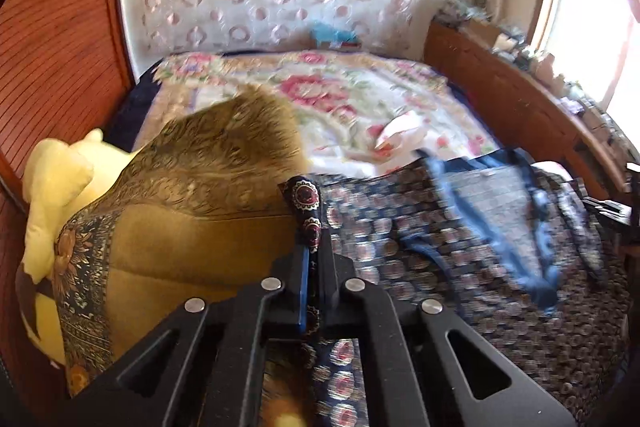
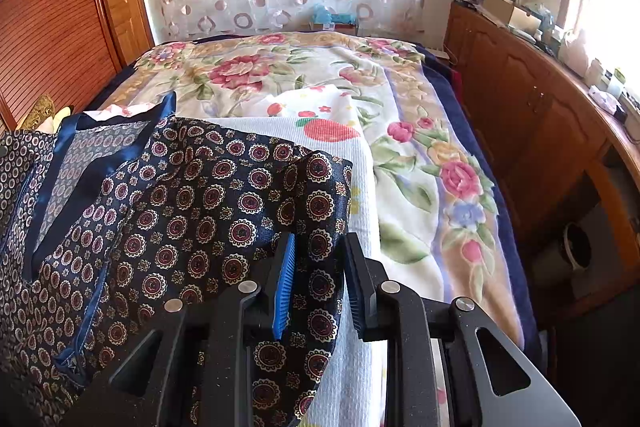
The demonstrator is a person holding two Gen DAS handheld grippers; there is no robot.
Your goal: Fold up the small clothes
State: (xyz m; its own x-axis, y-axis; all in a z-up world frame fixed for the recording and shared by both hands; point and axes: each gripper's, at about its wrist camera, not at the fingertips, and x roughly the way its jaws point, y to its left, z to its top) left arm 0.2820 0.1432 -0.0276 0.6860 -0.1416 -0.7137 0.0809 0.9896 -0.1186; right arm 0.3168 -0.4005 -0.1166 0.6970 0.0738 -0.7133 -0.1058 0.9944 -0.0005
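Your garment (image 2: 192,211), a navy satin piece with red medallions and plain blue trim, lies crumpled at the near end of the bed (image 2: 404,163), spread across its near left part and partly over a white ribbed cloth (image 2: 352,307). Your left gripper (image 1: 314,255) is clamped tight on a corner of the garment: a fold of the patterned fabric stands up pinched between the jaws. Your right gripper (image 2: 320,267) has its jaws part-way apart with a thick bunch of the garment's edge between them, and the blue pads (image 2: 285,283) press against the fabric on both sides. Just beyond the garment a strawberry-print cloth (image 2: 328,123) lies on the floral blanket. In your left view a brown patterned cushion (image 1: 192,211) sits just left of the gripped corner, with a pale yellow plush toy (image 1: 56,179) behind it at the bed's left edge. A wooden cabinet (image 2: 532,115) runs along the bed's right side.
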